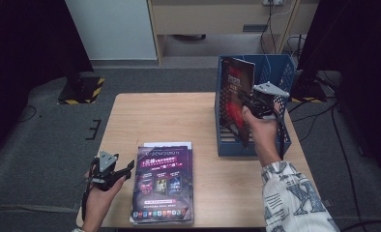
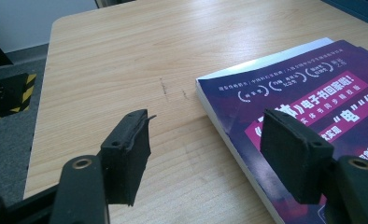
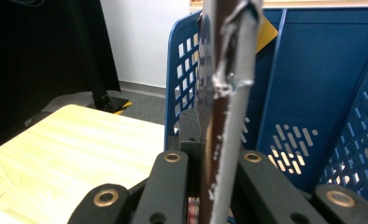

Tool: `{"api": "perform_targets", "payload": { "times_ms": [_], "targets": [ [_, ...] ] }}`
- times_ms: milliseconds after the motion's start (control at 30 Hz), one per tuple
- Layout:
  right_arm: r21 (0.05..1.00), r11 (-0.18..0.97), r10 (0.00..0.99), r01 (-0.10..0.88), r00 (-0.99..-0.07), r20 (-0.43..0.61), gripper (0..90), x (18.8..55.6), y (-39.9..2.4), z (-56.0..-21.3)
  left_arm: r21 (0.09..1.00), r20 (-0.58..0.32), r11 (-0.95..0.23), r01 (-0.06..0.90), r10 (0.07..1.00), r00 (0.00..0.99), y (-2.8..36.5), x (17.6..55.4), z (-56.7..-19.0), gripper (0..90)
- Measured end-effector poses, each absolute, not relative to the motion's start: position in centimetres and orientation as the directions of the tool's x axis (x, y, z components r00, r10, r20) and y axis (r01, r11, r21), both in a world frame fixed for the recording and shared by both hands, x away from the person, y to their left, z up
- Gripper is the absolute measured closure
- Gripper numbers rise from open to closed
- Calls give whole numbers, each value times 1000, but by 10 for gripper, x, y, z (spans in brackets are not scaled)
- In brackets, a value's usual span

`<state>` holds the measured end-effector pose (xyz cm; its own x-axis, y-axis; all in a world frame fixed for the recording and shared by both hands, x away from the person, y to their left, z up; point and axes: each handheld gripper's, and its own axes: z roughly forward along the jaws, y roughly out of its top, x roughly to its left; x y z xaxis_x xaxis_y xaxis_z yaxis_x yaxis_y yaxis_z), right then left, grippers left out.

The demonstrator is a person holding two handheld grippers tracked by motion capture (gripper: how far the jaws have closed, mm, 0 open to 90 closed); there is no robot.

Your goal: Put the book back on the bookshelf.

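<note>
Two grippers: right gripper [image 1: 250, 102] was clamped on a dark magazine [image 1: 236, 96], upright inside the blue file rack [image 1: 280, 72]. Left gripper [image 1: 125, 169] sat apart, empty, purple magazine stack [image 1: 163, 183] just beside its right jaw.

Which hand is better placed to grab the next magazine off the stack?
Left. Its tongs stand open right at the purple magazine stack; the right tongs are shut on a dark magazine at the blue file rack.

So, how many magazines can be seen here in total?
2 plainly: a dark magazine held upright by the right gripper at the blue file rack, a purple magazine flat on the table. More may lie hidden underneath it.
</note>
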<state>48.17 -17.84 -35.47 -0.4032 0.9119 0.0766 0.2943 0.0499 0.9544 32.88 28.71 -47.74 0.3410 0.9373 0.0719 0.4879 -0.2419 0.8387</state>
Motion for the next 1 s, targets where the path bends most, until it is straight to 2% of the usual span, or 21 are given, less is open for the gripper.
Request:
{"api": "perform_targets", "payload": {
  "times_ms": [567,867,1000],
  "targets": [
    [943,59,908,328,-410,86,842,490,-178,-346,839,71,-242,488,937,343,287,329,-477,329],
    [921,105,913,375,-404,61,866,496,-173,-340,838,72,-243,489,936,343,287,329,-477,329],
    [927,87,913,365,-402,72,867,494,-173,-339,838,72,-244,488,936,345,287,329,-477,329]
  ]
}}
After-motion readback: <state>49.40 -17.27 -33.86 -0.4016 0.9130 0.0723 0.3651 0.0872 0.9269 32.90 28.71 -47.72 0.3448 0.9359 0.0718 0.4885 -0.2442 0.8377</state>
